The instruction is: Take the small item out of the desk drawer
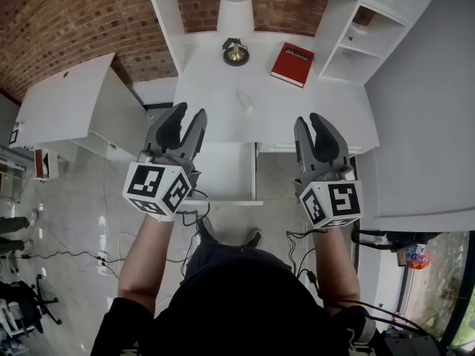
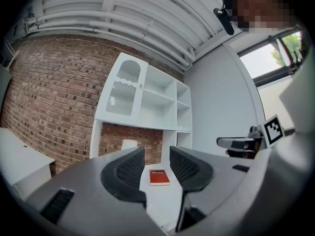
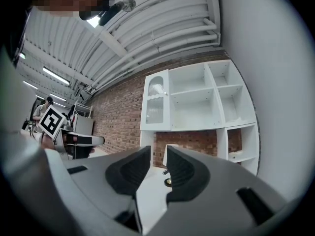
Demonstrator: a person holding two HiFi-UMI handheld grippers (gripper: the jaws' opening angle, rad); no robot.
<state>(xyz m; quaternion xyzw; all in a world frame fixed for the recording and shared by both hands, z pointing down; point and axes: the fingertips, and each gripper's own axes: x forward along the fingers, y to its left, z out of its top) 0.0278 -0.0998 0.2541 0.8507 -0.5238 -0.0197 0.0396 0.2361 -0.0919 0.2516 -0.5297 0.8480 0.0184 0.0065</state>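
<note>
arms out level before the desk (image 1: 211, 87); left hand-held gripper (image 1: 190, 112), right hand-held gripper (image 1: 309, 119) both parted, empty

- I see a brick wall (image 1: 44, 21) behind white shelves (image 1: 375, 32)
- White cabinet (image 1: 67, 102) on my left
- Cables (image 1: 70, 255) across the grey floor (image 1: 82, 199)
- Window (image 2: 268, 58) on the right

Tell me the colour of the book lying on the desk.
The book is red with pale lettering on its cover; the head view shows it best.

White desk (image 1: 297, 113), lamp (image 1: 235, 28) at back, red book (image 1: 292, 64) beside it, small white item (image 1: 246, 101)
</note>
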